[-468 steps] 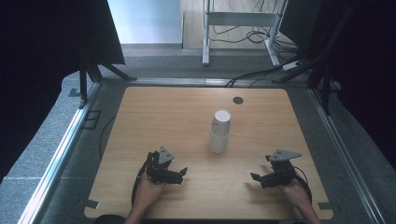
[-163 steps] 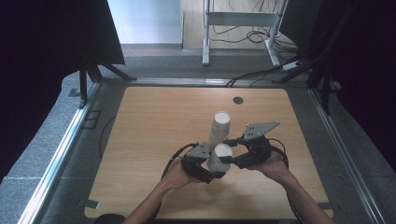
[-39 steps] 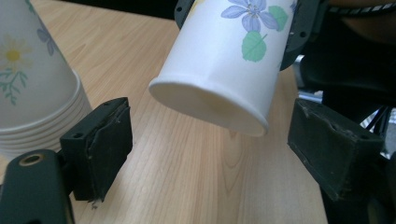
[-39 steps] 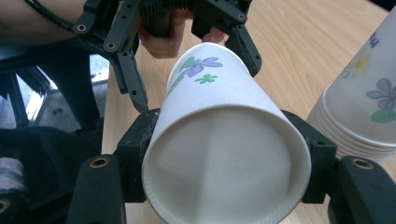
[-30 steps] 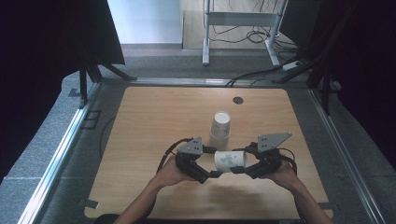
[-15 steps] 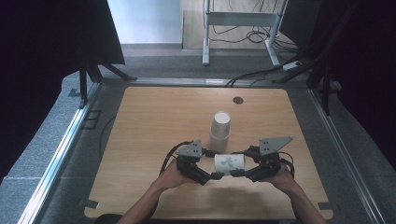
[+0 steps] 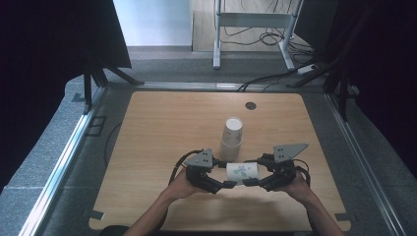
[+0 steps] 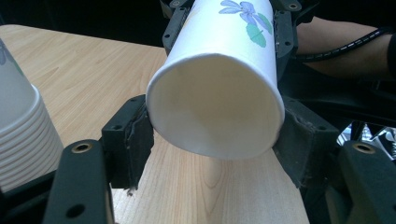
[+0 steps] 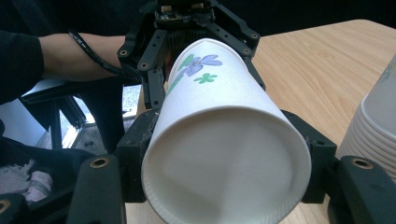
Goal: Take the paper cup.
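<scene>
A white paper cup (image 7: 242,172) with a purple flower print lies level above the table's near middle, held between both grippers. My left gripper (image 7: 227,178) has just been closing its jaws, and its pads now press on the sides of one end of the cup (image 8: 219,88). My right gripper (image 7: 252,176) is shut on the other end of the cup (image 9: 224,154). A stack of white cups (image 7: 232,132) stands upside down just behind the held cup, and shows at the edge of both gripper views (image 8: 18,135) (image 9: 378,126).
The wooden table (image 7: 162,128) has a small round dark disc (image 7: 251,105) near its far edge. Metal rails run along both sides. Cables and a metal stand (image 7: 255,19) lie on the floor beyond the table.
The left gripper's jaws have drawn in onto the cup's end. Both hands and the cup have stayed in place.
</scene>
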Motion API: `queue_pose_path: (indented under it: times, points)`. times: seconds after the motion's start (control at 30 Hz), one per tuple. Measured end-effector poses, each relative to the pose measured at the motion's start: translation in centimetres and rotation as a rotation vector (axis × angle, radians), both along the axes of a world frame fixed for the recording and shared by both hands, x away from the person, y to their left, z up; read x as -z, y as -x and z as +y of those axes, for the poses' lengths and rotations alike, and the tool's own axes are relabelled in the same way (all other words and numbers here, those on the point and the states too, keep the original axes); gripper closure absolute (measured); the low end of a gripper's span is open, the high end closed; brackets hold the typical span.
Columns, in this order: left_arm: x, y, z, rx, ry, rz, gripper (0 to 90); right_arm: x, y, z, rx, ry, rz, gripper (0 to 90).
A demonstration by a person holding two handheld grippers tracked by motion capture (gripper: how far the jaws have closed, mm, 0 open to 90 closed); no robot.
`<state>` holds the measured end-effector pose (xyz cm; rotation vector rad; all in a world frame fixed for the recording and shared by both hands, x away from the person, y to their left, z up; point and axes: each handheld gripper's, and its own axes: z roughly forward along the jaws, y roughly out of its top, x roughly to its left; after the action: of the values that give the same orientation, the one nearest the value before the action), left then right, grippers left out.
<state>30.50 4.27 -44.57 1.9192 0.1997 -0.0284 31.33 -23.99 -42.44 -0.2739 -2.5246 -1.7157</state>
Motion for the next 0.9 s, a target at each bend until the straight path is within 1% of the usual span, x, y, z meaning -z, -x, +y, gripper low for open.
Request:
queue_pose_path:
  times: [0.13, 0.33, 0.77, 0.9]
  points:
    - [0.03, -0.04, 0.18, -0.006, 0.008, 0.002, 35.9, 0.23, -0.20, -0.01, -0.001, 0.006, 0.014, 36.6]
    - [0.09, -0.04, 0.23, -0.007, 0.008, 0.004, 38.4, 0.38, -0.29, -0.02, 0.000, 0.014, 0.019, 36.5]
    - [-0.04, -0.10, 0.36, -0.016, 0.011, 0.011, 40.6, 0.48, -0.39, 0.08, 0.012, 0.025, 0.013, 34.6]
    - [-0.11, -0.14, 0.36, -0.018, 0.007, 0.015, 40.7, 0.51, -0.38, 0.14, 0.012, 0.033, 0.013, 32.0]
